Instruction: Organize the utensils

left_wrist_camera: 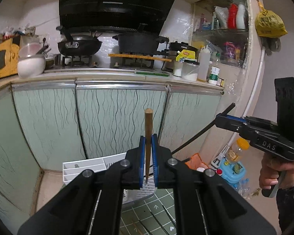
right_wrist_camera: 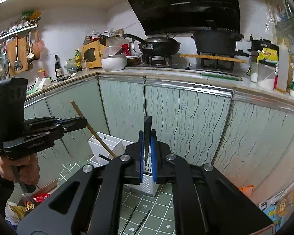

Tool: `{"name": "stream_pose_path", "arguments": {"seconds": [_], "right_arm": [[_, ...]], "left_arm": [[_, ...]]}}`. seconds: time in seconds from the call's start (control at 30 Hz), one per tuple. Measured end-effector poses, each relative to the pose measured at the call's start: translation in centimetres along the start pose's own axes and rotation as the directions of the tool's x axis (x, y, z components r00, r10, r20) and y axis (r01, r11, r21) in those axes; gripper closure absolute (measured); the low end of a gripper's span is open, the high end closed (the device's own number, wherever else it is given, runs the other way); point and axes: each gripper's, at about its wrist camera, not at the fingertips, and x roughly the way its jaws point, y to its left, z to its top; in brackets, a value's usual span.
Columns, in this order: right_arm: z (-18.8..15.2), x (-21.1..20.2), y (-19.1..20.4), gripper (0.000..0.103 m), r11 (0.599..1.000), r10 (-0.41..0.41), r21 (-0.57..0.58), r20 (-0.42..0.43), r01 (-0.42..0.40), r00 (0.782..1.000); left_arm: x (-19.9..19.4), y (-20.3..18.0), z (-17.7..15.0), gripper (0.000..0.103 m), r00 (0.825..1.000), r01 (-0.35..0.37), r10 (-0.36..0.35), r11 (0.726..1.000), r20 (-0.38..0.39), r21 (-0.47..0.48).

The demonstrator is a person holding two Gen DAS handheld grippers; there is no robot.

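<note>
Above the green mat, each gripper carries one chopstick.

Left gripper [left_wrist_camera: 148, 156] is clamped on a brown chopstick [left_wrist_camera: 148, 129]; right gripper [right_wrist_camera: 147, 154] is clamped on a black chopstick [right_wrist_camera: 147, 131], both raised over the white utensil organizer [right_wrist_camera: 107, 143].

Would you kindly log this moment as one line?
left gripper: shut on brown chopstick | right gripper: shut on black chopstick | white holder: below
</note>
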Motion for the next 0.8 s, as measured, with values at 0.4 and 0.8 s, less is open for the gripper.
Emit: {"name": "stream_pose_path", "arguments": {"seconds": [0.4,0.8], "right_arm": [[-0.6,2.9,-1.8,0.097,1.000,0.003,0.025,-0.024,-0.003,1.000],[-1.1,4.1,-2.4,0.097,0.998,0.027,0.056,-0.040,-0.024,0.999]], "left_arm": [[-0.2,0.4,2.8,0.095,0.998,0.016,-0.015,1.000,0.059,-0.022],[2.5,1.2,1.9,0.095,0.999,0.015,-0.014,1.000,0.035,-0.027]]}}
